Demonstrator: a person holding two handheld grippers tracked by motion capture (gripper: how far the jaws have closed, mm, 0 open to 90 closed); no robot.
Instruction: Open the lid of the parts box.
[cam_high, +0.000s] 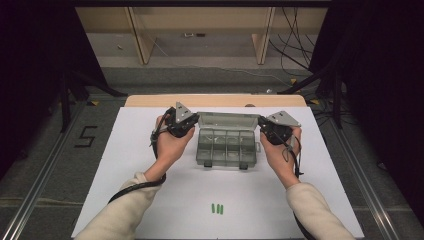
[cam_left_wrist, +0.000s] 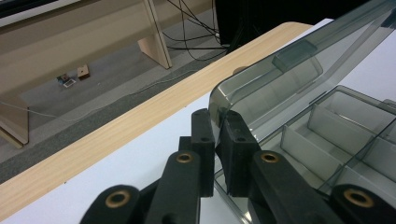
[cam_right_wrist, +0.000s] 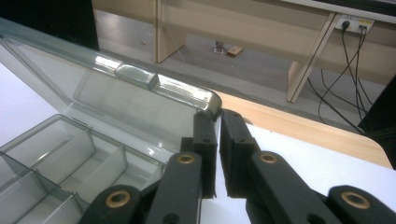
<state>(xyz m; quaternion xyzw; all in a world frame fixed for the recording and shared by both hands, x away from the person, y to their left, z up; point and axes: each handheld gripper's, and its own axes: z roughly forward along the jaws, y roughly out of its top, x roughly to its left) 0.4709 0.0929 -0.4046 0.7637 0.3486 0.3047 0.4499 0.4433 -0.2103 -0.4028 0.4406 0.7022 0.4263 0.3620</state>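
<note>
A clear grey compartment box (cam_high: 225, 150) sits on the white mat, its lid (cam_high: 227, 120) raised and leaning back. My left gripper (cam_high: 195, 121) pinches the lid's left edge, and my right gripper (cam_high: 260, 123) pinches its right edge. In the left gripper view, the jaws (cam_left_wrist: 218, 126) are shut on the lid's (cam_left_wrist: 280, 79) rounded corner, with empty compartments (cam_left_wrist: 336, 135) to the right. In the right gripper view, the jaws (cam_right_wrist: 218, 123) grip the lid's (cam_right_wrist: 121, 88) other corner, with dividers (cam_right_wrist: 56, 154) at lower left.
Three small green pieces (cam_high: 217, 208) lie side by side on the white mat (cam_high: 125, 165) near the front edge. The wooden table edge (cam_high: 215, 100) runs behind the box. Beyond it are floor cables (cam_high: 295, 55) and wooden furniture legs (cam_high: 142, 45).
</note>
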